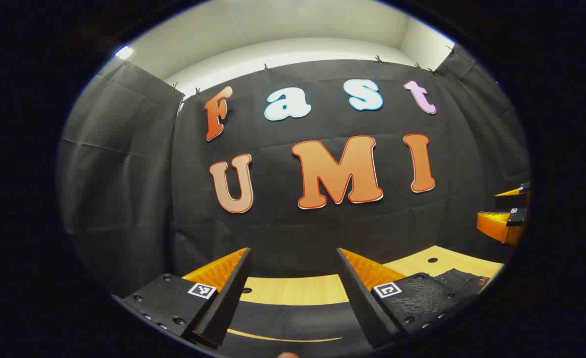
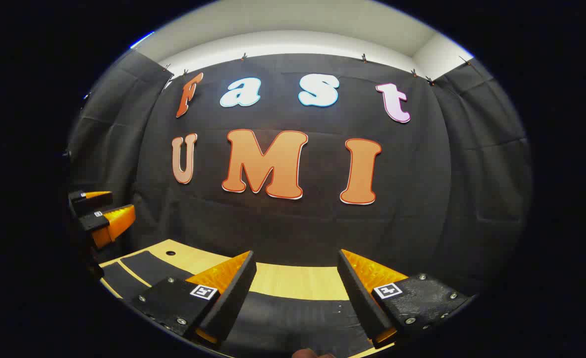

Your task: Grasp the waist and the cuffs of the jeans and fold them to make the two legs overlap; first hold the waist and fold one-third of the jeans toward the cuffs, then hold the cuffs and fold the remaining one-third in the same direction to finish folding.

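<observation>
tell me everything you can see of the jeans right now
The jeans are dark, nearly black denim, lying flat on the pale wooden table. In the left gripper view the two legs lie side by side with a thin strip of table between them, and the waist end sits at the right. Both grippers hang open above them; nothing grips the cloth.

Two grippers — left (image 1: 293, 293), right (image 2: 296, 293); one jeans (image 2: 293, 318); one table (image 2: 297, 281).
</observation>
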Demonstrator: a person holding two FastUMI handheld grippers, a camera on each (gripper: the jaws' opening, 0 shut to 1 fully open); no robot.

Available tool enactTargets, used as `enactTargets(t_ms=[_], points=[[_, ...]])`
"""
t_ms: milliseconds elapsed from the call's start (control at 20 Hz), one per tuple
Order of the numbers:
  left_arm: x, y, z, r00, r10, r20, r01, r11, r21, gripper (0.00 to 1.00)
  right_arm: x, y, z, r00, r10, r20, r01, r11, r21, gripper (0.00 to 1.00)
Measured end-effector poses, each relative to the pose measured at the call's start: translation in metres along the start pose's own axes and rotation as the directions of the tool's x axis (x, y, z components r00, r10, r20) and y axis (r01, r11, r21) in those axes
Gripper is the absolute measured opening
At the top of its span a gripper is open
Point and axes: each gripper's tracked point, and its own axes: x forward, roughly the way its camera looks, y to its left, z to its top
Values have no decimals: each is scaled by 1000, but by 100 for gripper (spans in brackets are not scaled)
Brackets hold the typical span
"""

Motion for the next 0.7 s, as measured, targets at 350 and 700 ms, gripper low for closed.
enactTargets(t_ms=[350, 700], points=[[17, 38, -8, 1000, -21, -3, 21, 1000, -7, 99, 8, 16, -6, 997, -76, -23, 76, 997, -23, 99], [27, 38, -18, 998, -58, -29, 57, 998, -28, 99, 6, 14, -11, 992, -120, -40, 118, 992, -37, 98]])
